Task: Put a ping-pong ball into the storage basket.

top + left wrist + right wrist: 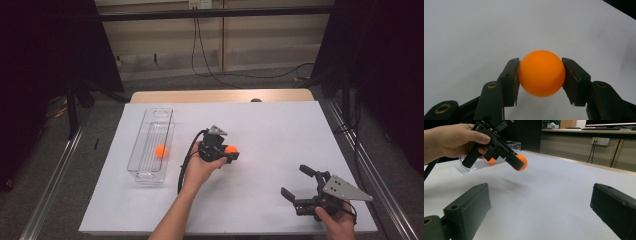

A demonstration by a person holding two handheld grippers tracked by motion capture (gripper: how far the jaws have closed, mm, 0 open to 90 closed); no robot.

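In the high view, the left tongs sit just left of the frame's centre, closed on an orange ball. The left gripper view shows the ball pinched between both pads, with bare white sheet behind it. In the right gripper view the ball appears to hang a little above the table, with a soft shadow beneath it, though the height is hard to judge from that angle.

Left of the hand lies a clear plastic bin, long and narrow, running toward the top of the frame. A second orange ball rests inside it, near its right wall. The bin's right wall stands between the two balls.

The right tongs rest at the lower right of the high view, spread wide with nothing between them, well apart from the ball.

No readable writing or brand shows on anything.

The white table is bare across its middle and upper right. Its far edge meets a wooden strip; metal rails run along both sides, and cables lie on the floor beyond.
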